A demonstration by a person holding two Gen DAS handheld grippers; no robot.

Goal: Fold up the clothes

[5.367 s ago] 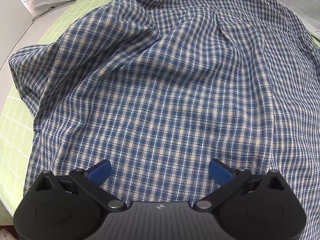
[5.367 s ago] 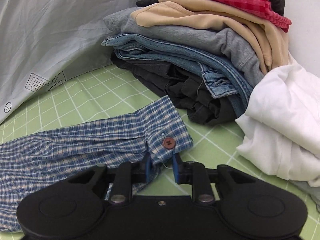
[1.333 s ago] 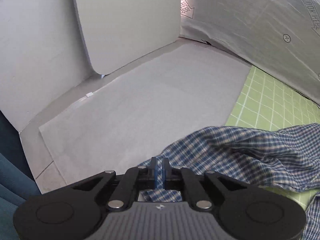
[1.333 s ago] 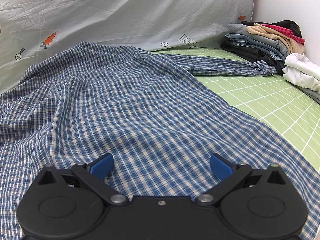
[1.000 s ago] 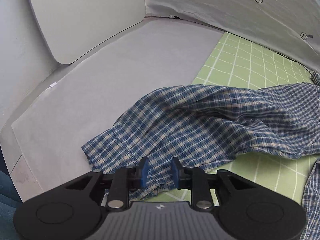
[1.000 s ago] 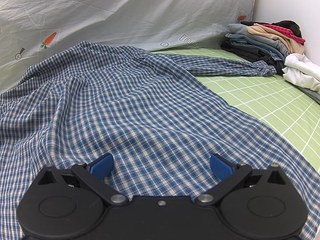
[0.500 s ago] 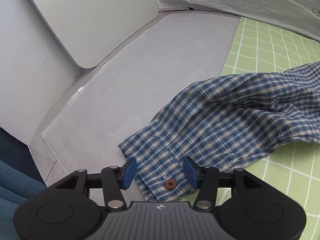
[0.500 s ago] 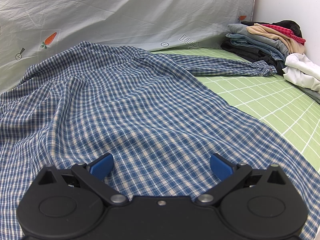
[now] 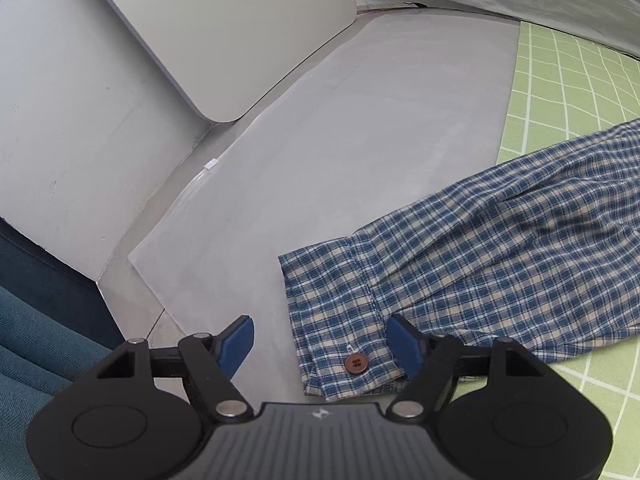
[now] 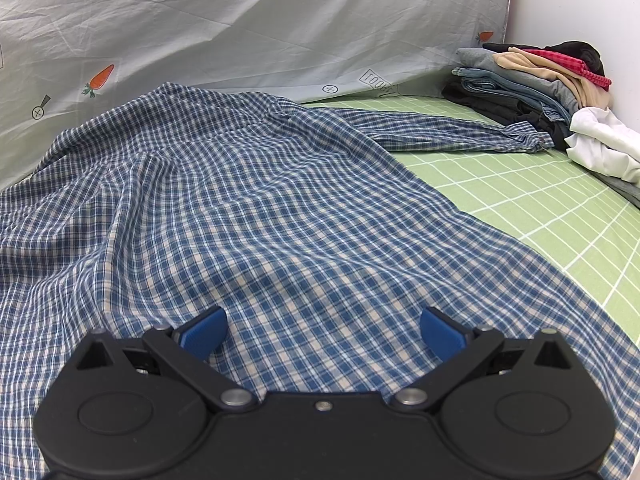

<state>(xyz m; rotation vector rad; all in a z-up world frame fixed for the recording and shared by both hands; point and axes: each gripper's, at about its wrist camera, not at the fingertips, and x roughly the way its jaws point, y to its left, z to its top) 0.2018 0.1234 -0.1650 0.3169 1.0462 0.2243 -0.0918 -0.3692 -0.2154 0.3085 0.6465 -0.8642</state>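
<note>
A blue and cream checked shirt (image 10: 256, 208) lies spread over the green grid mat (image 10: 560, 216). Its far sleeve reaches toward the clothes pile. In the left wrist view the other sleeve (image 9: 500, 256) lies flat across the grey sheet, and its cuff with a brown button (image 9: 356, 363) sits between the blue pads. My left gripper (image 9: 324, 344) is opening and its pads stand clear of the cuff. My right gripper (image 10: 322, 330) hovers open just over the shirt's body, with nothing pinched.
A stack of folded clothes (image 10: 532, 84) and a white garment (image 10: 604, 148) sit at the far right by the wall. A printed grey sheet (image 10: 240, 28) rises behind the shirt. A white board (image 9: 224, 28) leans at the left; teal fabric (image 9: 36, 344) is at the lower left.
My left gripper, shut on the cuff earlier, has let it go and spread its jaws. The sleeve now lies flat with the button up. The right gripper has not moved.
</note>
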